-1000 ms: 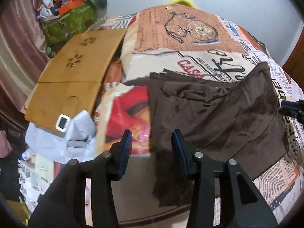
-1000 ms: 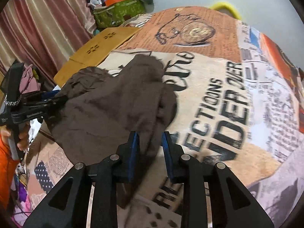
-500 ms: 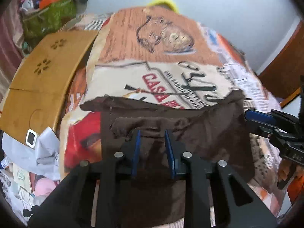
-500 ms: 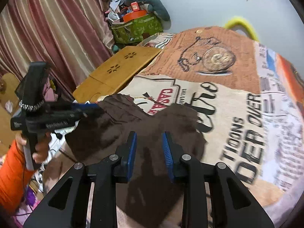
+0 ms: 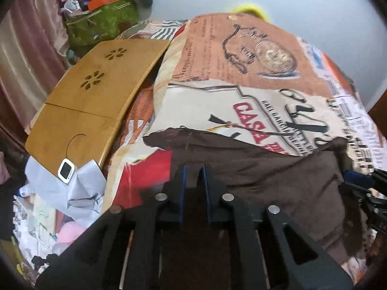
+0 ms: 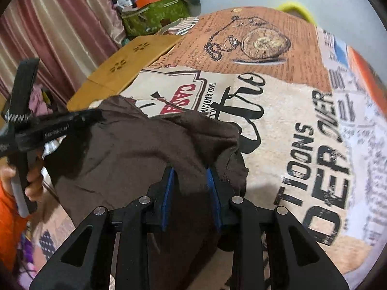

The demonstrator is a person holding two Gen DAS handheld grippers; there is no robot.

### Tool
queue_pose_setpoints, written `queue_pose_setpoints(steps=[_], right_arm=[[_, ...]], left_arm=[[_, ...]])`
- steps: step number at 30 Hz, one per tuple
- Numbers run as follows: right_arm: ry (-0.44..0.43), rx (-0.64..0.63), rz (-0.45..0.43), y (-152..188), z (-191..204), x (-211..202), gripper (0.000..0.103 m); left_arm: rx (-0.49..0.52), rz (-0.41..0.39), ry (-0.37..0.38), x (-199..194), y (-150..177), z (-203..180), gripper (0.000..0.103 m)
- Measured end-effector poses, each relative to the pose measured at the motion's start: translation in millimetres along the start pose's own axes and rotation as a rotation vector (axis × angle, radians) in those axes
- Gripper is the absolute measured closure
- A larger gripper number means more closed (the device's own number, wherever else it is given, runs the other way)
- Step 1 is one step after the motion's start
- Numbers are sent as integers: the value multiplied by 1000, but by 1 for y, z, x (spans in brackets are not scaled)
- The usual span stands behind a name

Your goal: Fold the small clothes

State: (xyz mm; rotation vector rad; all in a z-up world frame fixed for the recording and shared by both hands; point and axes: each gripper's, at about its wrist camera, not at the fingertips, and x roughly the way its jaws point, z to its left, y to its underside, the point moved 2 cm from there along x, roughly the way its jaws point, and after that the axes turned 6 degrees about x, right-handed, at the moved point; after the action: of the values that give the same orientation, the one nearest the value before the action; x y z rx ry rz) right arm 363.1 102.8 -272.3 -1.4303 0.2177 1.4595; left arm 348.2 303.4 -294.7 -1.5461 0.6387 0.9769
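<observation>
A dark brown garment (image 5: 278, 181) lies on a bed covered by a printed newspaper-style blanket (image 5: 217, 101). My left gripper (image 5: 193, 171) is shut on the garment's near left edge and holds it off the blanket. My right gripper (image 6: 191, 176) is shut on the garment's (image 6: 135, 154) near right edge. In the right wrist view the left gripper (image 6: 94, 116) comes in from the left, its tips in the cloth. The right gripper's fingers (image 5: 355, 178) show at the right edge of the left wrist view. The cloth's lower part is hidden behind both grippers.
A wooden lap table (image 5: 96, 96) lies left of the bed, with a small white device (image 5: 65, 170) and pale crumpled cloth (image 5: 72, 188) at its near end. A green bag (image 5: 101, 21) with clutter stands behind it. Pink curtains (image 6: 48, 38) hang at left.
A second ago my left gripper was open beside the garment; it has closed on the near edge. Both grippers have lifted the near edge and carried it toward the far side.
</observation>
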Motion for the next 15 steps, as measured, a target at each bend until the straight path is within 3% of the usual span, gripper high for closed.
queue_pose_setpoints(steps=[2,3,5,6,11,15], right_arm=[[-24,-17,-8,5,6,-10,77],[-38,-29,-9,8,9,-14,76],[-58,-68,-11,19,19,-23,59],[-64,-89,-4,25,23,-25,56],[-29,-157,97,49,33,-9,53],[-44,-108,93,59,28,-21,53]], left_arm=[[13,-13,44,-13,5,-1,81],[29,-23,63,-22,11,-3,72],[71,-41,74,-34,23,-9,56],[94,-41,73,-39,31,-12,51],[171,74,-6,-26,70,-16,49],[147,91,-21,-28,90,-4,35]])
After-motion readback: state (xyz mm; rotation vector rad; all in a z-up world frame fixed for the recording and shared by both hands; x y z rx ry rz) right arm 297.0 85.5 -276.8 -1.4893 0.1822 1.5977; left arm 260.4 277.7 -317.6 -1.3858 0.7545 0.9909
